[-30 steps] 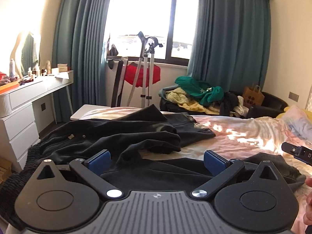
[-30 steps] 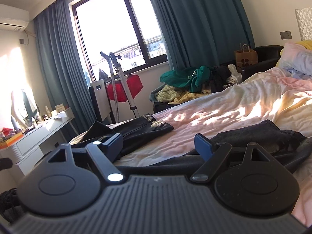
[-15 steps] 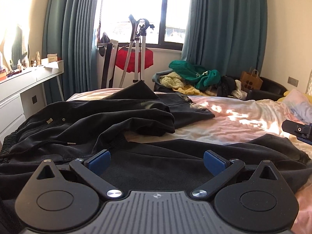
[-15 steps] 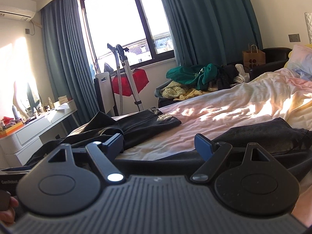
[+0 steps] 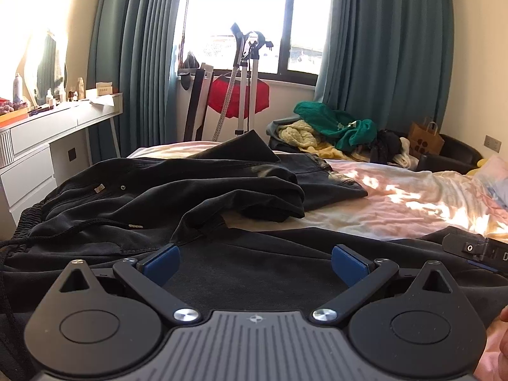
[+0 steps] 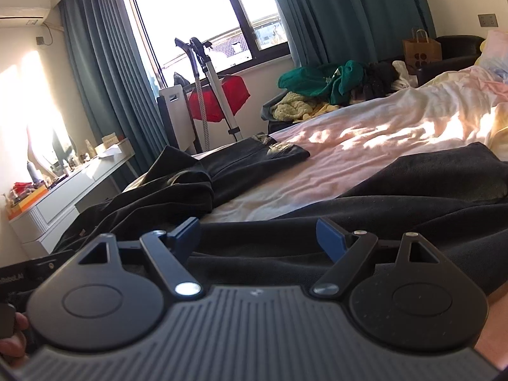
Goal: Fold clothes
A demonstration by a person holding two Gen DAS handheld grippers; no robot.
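A sunlit bedroom with teal curtains: on the bed lie two dark garments, black trousers crumpled at the far left and a black top spread along the near edge. Two tools hover low over the top, the left tool and right tool both spread wide, gripping nothing. One clothes pile sits beyond.

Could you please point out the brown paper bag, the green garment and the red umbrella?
brown paper bag (image 5: 425,139), left wrist view, front panel.
green garment (image 5: 336,125), left wrist view, bunched middle.
red umbrella (image 6: 219,98), right wrist view, canopy.
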